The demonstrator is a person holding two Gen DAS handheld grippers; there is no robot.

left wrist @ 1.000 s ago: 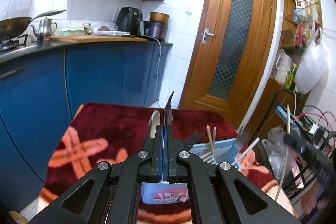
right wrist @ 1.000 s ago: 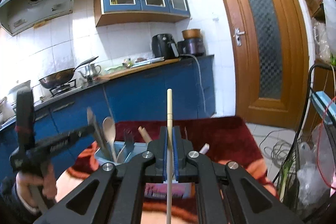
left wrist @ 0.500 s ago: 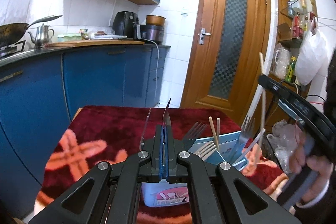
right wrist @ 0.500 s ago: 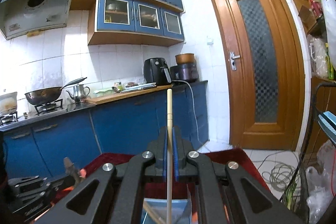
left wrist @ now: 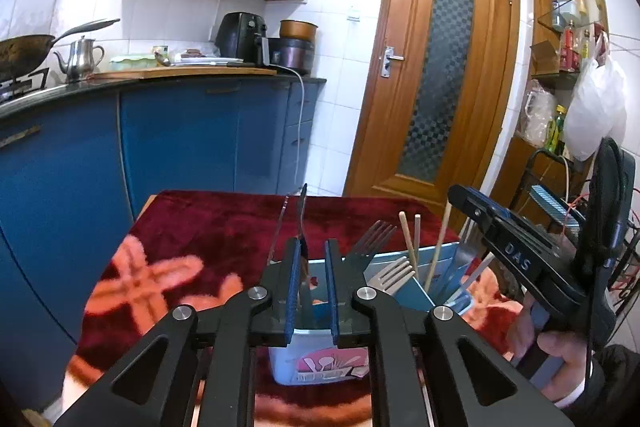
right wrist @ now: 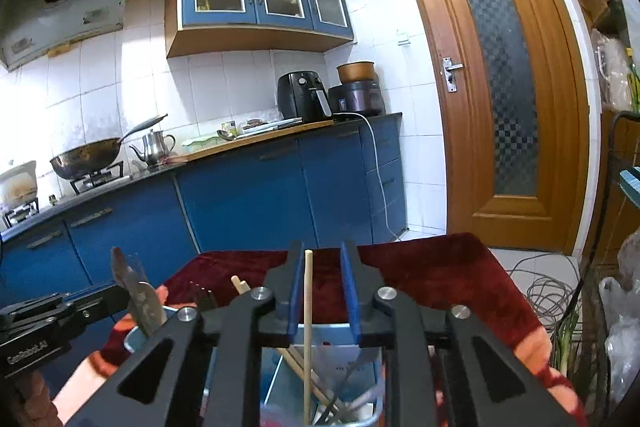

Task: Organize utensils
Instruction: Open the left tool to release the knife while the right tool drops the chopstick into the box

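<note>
Blue-padded fingers of the left gripper (left wrist: 311,267) stand parted, a knife (left wrist: 301,227) upright between them in the holder (left wrist: 320,355). Over the same holder, the right gripper (right wrist: 323,291) is spread too, a chopstick (right wrist: 307,327) standing loose between its pads among forks (left wrist: 390,273).

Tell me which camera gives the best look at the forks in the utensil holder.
The left wrist view. There the forks stand with tines up, plainly visible in the utensil holder just right of the open left gripper. The right wrist view shows only dark tines poking up left of the open right gripper, the rest hidden behind it.
</note>
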